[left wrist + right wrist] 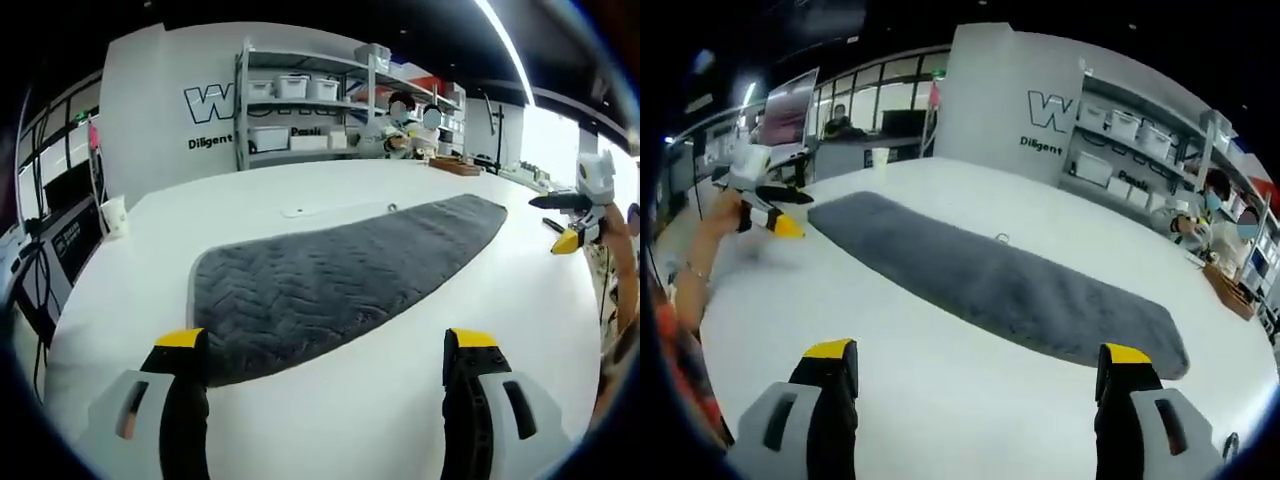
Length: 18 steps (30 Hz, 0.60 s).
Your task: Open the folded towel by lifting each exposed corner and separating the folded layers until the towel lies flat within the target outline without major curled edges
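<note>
- Your long dark grey towel with the herringbone texture (340, 275) lies stretched out on the white counter (400, 400), looking flat from end to end.
- Your left gripper (325, 345) hovers just short of the towel's near edge, jaws spread wide, nothing between them. The left yellow tip sits right at the towel's corner, though whether it's touching is hard to call.
- In the right gripper view, the same towel (990, 280) runs diagonally across the counter (960, 400), and your right gripper (980, 360) hangs over bare counter with jaws wide apart, holding nothing, clear of the towel.
- Each gripper shows up in the other's view: the right gripper (570, 220) at the far right, the left gripper (775, 210) at the left.
- Grey metal shelving with white bins (300, 100) stands behind the counter.
</note>
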{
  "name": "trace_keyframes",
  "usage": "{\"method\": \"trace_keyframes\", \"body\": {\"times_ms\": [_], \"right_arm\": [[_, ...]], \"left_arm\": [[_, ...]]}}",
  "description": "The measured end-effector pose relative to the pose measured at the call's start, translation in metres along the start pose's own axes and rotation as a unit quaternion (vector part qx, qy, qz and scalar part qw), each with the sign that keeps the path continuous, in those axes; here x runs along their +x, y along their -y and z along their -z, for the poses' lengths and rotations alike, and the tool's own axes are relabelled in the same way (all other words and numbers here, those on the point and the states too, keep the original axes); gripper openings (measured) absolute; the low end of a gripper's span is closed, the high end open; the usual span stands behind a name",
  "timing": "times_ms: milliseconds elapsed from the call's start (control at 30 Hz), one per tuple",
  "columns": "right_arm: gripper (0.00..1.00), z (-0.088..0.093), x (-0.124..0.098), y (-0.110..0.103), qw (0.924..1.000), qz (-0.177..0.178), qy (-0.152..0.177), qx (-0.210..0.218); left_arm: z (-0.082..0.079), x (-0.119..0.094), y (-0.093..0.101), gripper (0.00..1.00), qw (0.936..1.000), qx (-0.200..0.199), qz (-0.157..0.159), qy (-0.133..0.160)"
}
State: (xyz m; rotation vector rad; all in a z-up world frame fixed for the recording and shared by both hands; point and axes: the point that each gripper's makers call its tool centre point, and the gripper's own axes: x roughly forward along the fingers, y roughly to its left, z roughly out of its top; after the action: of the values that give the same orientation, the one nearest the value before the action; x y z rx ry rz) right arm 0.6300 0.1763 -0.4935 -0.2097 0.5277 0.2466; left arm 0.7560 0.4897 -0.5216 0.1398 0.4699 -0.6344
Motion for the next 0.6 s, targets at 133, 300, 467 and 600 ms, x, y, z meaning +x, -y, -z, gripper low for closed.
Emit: {"method": "trace_keyframes", "body": {"times_ms": [133, 300, 467, 600], "right_arm": [[0.99, 0.005, 0.001, -0.015, 0.9999, -0.009, -0.009, 0.003], [0.99, 0.008, -0.003, -0.027, 0.9997, -0.012, -0.016, -0.015], [0.98, 0.009, -0.002, -0.045, 0.9986, -0.026, -0.018, -0.042], [0.96, 0.008, -0.004, -0.054, 0.9984, -0.041, -0.004, -0.039]], "left_arm": [[-0.010, -0.003, 0.014, 0.95, 0.9996, -0.015, 0.012, 0.019], [-0.017, -0.009, 0.024, 0.95, 0.9996, 0.000, 0.015, 0.022], [-0.035, -0.017, 0.005, 0.95, 0.9983, -0.014, -0.026, 0.049], [-0.042, -0.020, -0.008, 0.92, 0.9978, -0.014, -0.041, 0.051]]}}
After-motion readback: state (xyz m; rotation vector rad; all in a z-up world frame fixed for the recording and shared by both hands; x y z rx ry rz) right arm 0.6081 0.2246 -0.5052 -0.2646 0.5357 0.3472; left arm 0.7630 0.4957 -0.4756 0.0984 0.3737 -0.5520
